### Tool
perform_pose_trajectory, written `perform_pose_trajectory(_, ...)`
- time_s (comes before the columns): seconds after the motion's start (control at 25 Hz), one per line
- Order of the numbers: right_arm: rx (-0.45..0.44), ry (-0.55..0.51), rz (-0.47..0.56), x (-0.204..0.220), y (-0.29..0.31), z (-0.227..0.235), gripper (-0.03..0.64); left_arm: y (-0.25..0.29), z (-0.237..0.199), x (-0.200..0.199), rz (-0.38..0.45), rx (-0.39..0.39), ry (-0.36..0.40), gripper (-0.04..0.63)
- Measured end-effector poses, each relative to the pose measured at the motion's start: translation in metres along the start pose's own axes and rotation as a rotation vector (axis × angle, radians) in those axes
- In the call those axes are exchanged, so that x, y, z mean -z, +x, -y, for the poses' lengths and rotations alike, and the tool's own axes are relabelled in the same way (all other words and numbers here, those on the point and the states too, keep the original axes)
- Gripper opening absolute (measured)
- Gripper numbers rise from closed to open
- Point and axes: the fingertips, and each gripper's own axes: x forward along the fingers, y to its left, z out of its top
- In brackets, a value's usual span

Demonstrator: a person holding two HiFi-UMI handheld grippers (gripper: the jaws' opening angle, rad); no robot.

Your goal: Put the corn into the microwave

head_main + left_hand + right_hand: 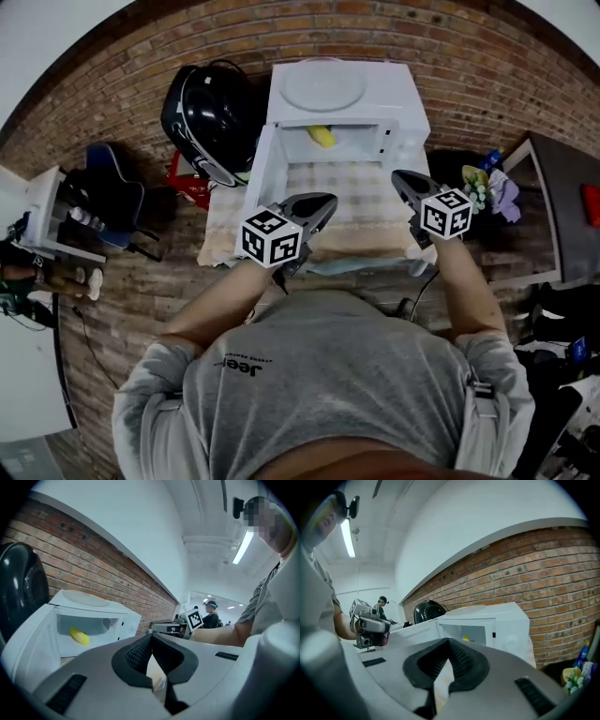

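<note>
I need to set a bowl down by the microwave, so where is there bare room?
The checked cloth in front of the open microwave is bare between the left gripper and right gripper. Inside, the floor right of the corn is free. Crowded: black helmet at the microwave's left, round plate on its top.

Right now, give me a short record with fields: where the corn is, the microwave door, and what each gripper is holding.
corn: inside the microwave, on the cavity floor
door: open, swung to the left in the head view
left gripper: jaws together, nothing between them, held in front of the opening
right gripper: jaws together, nothing between them, also in front of the opening
surface: checked cloth in front of the microwave
</note>
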Motion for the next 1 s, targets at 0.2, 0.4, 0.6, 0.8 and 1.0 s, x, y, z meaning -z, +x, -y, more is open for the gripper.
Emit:
perform_pose_trajectory(0.2, 0.01, 0.001, 0.021, 0.0, -0.044, 0.019, 0.018, 0.03, 0.012, -0.008, -0.012, -0.017, 0.001, 0.018)
perform_pose_trajectory(0.4, -0.064, -0.032, -0.002, 0.007, -0.092, 0.054, 0.018, 0.074, 0.04, 0.003, 0.027, -0.117, -0.098, 0.018)
perform_pose_trajectory(0.6, -0.148, -0.037, -0.029, 0.01, -0.118, 0.062, 0.018, 0.086, 0.073, -0.007, 0.055, -0.202, -0.122, 0.018)
perform_pose_trajectory(0.8, -0.204, -0.034, -0.021, -0.002, -0.123, 0.051, 0.018, 0.072, 0.086, -0.027, 0.087, -0.255, -0.082, 0.018)
perform_pose_trajectory(1.0, -0.215, 0.001, -0.003, -0.016, -0.121, 0.029, 0.018, 0.039, 0.084, -0.047, 0.132, -0.247, -0.052, 0.018)
